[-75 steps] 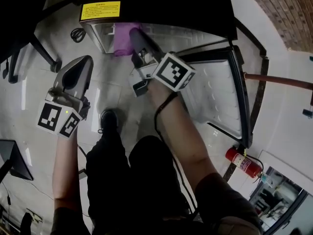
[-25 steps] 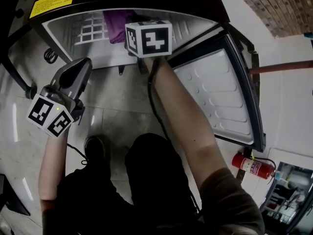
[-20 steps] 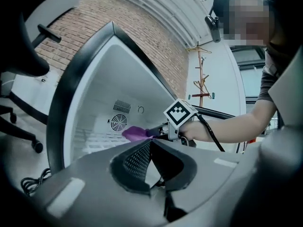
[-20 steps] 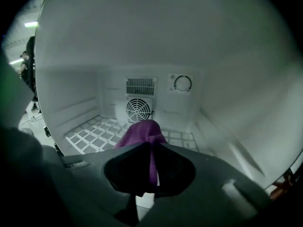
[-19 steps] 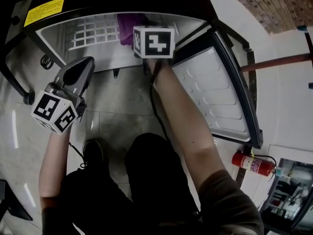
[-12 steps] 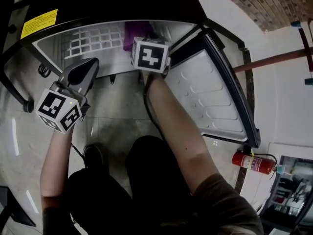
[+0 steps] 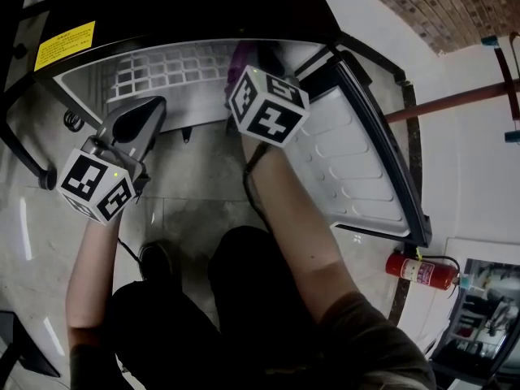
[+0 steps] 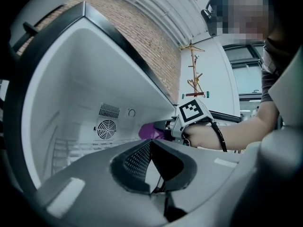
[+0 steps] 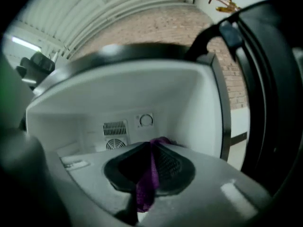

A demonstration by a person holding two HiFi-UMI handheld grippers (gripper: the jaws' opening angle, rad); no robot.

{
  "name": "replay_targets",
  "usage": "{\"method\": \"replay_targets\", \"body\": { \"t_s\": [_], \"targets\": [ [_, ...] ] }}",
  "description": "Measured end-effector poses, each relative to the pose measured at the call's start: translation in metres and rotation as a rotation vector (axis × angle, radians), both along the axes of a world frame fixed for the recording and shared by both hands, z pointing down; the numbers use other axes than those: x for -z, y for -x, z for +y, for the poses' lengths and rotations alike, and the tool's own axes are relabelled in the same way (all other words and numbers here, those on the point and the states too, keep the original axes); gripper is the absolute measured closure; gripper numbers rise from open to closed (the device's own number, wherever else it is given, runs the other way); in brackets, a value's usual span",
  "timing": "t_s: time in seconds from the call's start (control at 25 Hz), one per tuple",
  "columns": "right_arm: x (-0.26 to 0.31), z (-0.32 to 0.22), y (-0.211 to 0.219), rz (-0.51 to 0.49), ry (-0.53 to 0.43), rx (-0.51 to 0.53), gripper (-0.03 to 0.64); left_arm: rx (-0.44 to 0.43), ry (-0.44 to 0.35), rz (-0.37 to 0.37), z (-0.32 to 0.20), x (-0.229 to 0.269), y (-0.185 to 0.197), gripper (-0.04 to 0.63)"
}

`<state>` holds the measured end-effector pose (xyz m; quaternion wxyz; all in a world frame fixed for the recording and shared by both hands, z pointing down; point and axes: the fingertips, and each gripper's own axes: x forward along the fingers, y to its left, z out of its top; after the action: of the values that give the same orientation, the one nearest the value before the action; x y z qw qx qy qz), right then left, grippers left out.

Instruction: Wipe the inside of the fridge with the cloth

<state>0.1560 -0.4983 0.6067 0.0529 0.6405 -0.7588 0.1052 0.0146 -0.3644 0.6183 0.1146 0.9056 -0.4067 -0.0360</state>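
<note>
Inside the fridge [image 9: 203,112], the right gripper [image 9: 152,150], jaws clamped on the purple cloth [image 9: 143,193], has swept from mid-cabinet toward the fridge's door-side wall, so wiping appears under way. The left gripper [image 8: 150,148], jaws together and empty, hangs before the fridge's opening.

Pale glossy tiled floor [image 7: 191,189], open fridge [image 7: 203,6] standing on it, person's dark shoe [image 7: 154,260] planted on tiles, red fire extinguisher [image 7: 418,271] at the floor's right edge, white wire shelf [image 7: 162,67] inside fridge, load unclear.
</note>
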Motion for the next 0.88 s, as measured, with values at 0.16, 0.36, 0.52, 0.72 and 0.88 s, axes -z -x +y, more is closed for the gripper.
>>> {"method": "replay_targets", "body": {
  "t_s": [0.16,0.36,0.52,0.72,0.88],
  "targets": [
    [0.038,0.003,-0.010,0.000,-0.173,-0.065,0.597,-0.034,-0.011,0.008,0.004,0.008,-0.010,0.578],
    [0.024,0.001,-0.027,0.067,-0.123,-0.164,0.597,-0.054,0.001,0.013,0.008,0.000,-0.017,0.577],
    [-0.001,0.002,-0.028,0.117,-0.048,-0.174,0.597,-0.066,0.016,0.007,0.013,-0.010,-0.018,0.578],
    [-0.035,0.005,-0.025,0.146,0.054,-0.155,0.597,-0.058,0.024,0.006,0.015,-0.017,-0.009,0.578],
    [-0.051,0.008,-0.016,0.168,0.082,-0.117,0.597,-0.047,0.042,0.003,0.020,-0.028,-0.004,0.577]
  ]
}}
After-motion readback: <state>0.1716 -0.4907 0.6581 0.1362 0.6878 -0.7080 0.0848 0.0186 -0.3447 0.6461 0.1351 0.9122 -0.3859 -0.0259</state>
